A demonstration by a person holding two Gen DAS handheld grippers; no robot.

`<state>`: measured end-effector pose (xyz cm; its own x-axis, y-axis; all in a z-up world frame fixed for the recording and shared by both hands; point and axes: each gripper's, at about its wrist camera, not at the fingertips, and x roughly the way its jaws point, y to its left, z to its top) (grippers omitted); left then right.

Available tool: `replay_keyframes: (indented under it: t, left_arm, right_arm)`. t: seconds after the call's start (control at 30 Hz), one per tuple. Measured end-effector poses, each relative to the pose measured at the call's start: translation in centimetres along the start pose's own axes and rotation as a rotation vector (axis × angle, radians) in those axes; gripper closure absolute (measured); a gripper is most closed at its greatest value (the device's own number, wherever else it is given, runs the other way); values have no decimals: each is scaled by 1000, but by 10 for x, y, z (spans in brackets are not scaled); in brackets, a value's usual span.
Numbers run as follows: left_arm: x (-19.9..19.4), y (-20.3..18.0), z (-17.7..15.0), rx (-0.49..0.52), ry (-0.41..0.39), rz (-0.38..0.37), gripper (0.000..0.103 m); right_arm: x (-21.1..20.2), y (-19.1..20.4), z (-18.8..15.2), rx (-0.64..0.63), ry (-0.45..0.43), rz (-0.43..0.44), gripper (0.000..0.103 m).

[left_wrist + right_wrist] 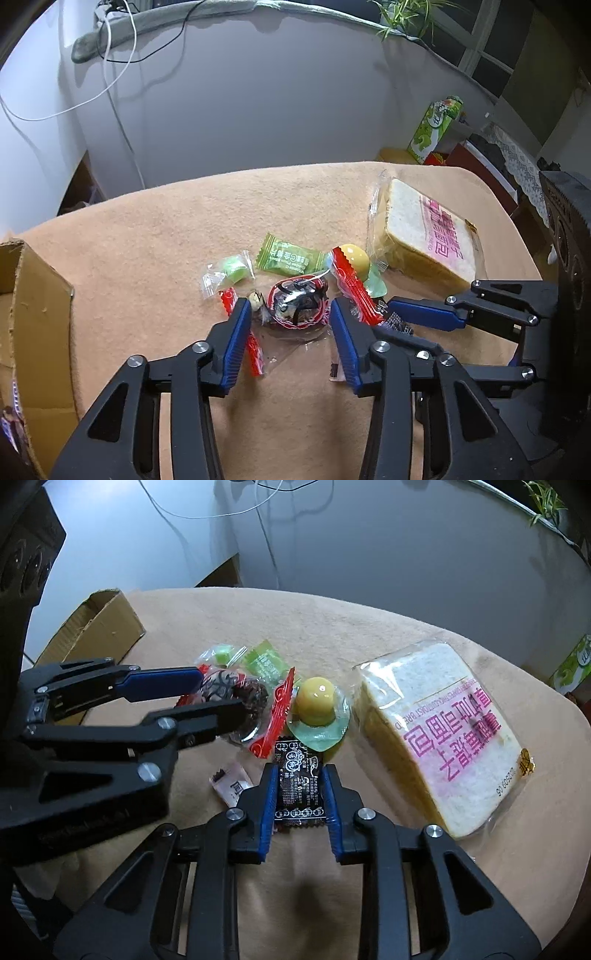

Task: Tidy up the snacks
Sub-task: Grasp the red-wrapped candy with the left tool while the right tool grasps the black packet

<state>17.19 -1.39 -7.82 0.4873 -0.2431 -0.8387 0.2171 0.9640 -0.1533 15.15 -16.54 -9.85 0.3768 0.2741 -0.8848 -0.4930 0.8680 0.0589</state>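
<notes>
Left tongs [291,314] apart around dark red-striped snack [297,304], centre frame. Right tongs [300,775] close beside black packet [300,790], maybe pinching. Squeeze gently, lift straight, carry to box [29,314] at left.

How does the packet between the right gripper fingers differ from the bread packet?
The black packet is small, dark and opaque; the bread packet is much larger, clear, with pink print. The right gripper brackets the black packet; the bread packet lies untouched. Both rest on the tan cloth.
</notes>
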Motion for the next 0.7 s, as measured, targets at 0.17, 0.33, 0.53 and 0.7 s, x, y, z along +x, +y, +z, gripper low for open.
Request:
replay_keyframes:
  t: [0.17, 0.33, 0.53, 0.7]
  left_arm:
    - [-3, -5, -4, 17, -19, 21, 67]
    - [-2, -15, -4, 74, -7, 26, 66]
    - [1, -16, 6, 47, -12, 61, 34]
    - [16, -15, 8, 32, 12, 72, 33]
  right_arm:
    - [-3, -4, -4, 11, -5, -1, 78]
    - [-3, -7, -5, 12, -2, 10, 78]
    - [-6, -13, -9, 34, -4, 32, 78]
    - [-8, -16, -14, 36, -3, 36, 78]
